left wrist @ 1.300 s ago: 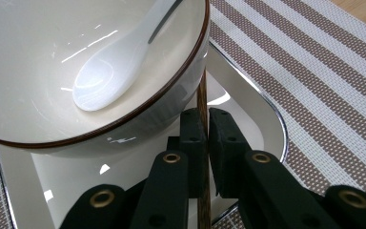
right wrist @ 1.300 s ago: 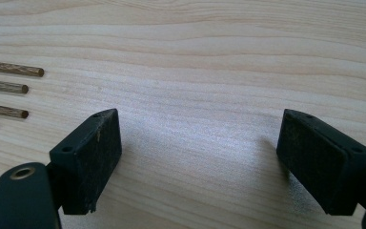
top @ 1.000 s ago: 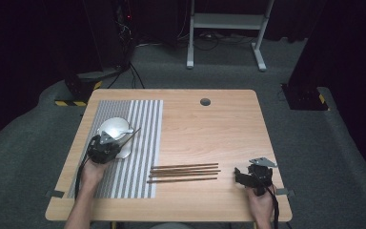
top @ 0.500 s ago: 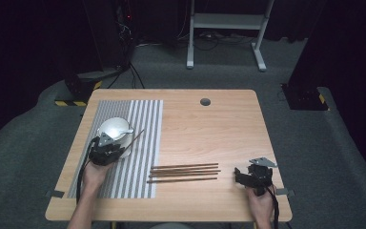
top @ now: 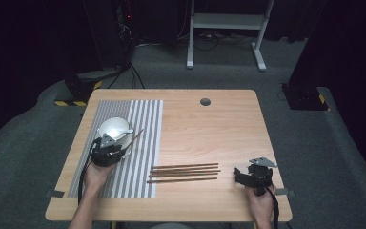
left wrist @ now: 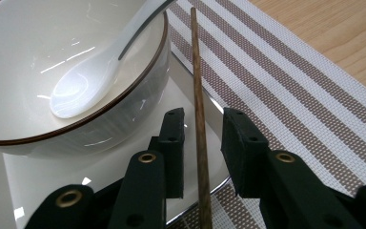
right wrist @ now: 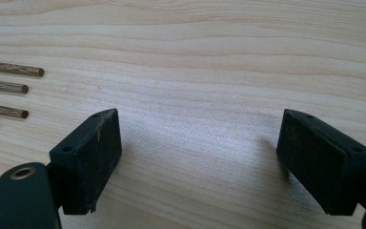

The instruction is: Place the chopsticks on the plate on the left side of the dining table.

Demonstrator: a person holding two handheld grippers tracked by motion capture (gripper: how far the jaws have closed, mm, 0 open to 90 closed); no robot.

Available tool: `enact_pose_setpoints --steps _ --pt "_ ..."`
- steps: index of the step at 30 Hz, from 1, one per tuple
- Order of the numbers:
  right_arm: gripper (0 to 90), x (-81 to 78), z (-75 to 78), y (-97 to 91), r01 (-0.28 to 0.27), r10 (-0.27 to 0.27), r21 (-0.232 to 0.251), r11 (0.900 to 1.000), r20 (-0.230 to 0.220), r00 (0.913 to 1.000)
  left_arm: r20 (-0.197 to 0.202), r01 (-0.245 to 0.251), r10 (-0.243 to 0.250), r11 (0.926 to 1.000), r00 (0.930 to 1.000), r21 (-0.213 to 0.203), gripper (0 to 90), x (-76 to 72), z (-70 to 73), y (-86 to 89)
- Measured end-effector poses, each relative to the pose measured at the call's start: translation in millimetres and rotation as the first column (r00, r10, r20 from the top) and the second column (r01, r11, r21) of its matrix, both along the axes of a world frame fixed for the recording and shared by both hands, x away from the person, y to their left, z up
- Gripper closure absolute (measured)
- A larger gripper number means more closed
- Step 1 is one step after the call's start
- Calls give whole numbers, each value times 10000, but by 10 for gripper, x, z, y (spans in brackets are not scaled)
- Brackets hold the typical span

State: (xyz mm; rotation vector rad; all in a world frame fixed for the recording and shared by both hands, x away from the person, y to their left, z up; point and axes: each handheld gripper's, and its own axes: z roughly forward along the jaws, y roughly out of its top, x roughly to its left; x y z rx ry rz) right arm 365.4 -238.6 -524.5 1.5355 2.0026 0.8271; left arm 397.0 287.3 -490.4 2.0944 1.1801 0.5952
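The left gripper (left wrist: 199,138) has just been opening its jaws, so the chopstick (left wrist: 198,95) lies released between them, resting on the white plate (left wrist: 100,176) beside the bowl (left wrist: 138,95) with its spoon (left wrist: 83,81). The right gripper (right wrist: 198,152) rests with jaws spread wide and empty; four more chopsticks (right wrist: 5,90) lie beyond its left jaw, seemingly awaiting pickup.

High view: surface (top: 209,129) lit evenly from above, room behind it dark, almost black; picture soft, low detail, small things hard to read. Left tool view: bright and sharp in the middle, white glare streaks inside the bowl (left wrist: 43,71) and on the spoon (left wrist: 83,83), gleam on the plate (left wrist: 190,124) below it; black tool (left wrist: 202,143) parts at the bottom edge slightly soft. Right tool view: even warm light, wood grain crisp, soft shadows under both jaws, sticks (right wrist: 9,69) at the left edge a bit blurred.
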Motion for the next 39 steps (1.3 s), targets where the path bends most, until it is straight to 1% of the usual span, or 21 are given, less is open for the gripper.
enact_pose_setpoints --steps 4,10,15,21,26,30,33,35,37,39 --pt "151 0 0 0 -1 1 -1 10000 2 10000 35 -27 28 9998 10000 -219 685 -21 15 -17" --pt "151 0 0 0 -2 2 -2 10000 3 10000 98 107 -102 9983 9999 -578 667 -54 35 -78" --pt "151 0 0 0 -2 2 -3 10000 3 10000 109 239 -232 9973 9997 -694 658 -80 36 -162" --pt "151 0 0 0 -3 3 -5 10000 4 10000 10 426 -427 9951 9991 -889 642 -105 19 -277" --pt "151 0 0 0 -1 1 -4 10000 2 10000 33 621 -621 9937 9981 -938 635 -130 5 -393" --pt "151 0 0 0 -2 2 -3 10000 3 10000 -25 810 -816 9914 9967 -1026 632 -136 -16 -479" --pt "151 0 0 -1 -12 12 -11 10000 7 10000 -75 882 -902 9863 9959 -1391 630 -139 -18 -518" --pt "151 0 0 -1 -16 16 -14 10000 9 10000 -73 959 -981 9838 9951 -1513 626 -142 -12 -544" --pt "151 0 0 0 -11 11 -12 10000 2 10000 -58 1082 -1103 9823 9939 -1531 623 -145 -10 -595" --pt "151 0 0 0 -14 14 -11 10000 7 10000 -55 1122 -1143 9820 9934 -1517 623 -145 -10 -608"
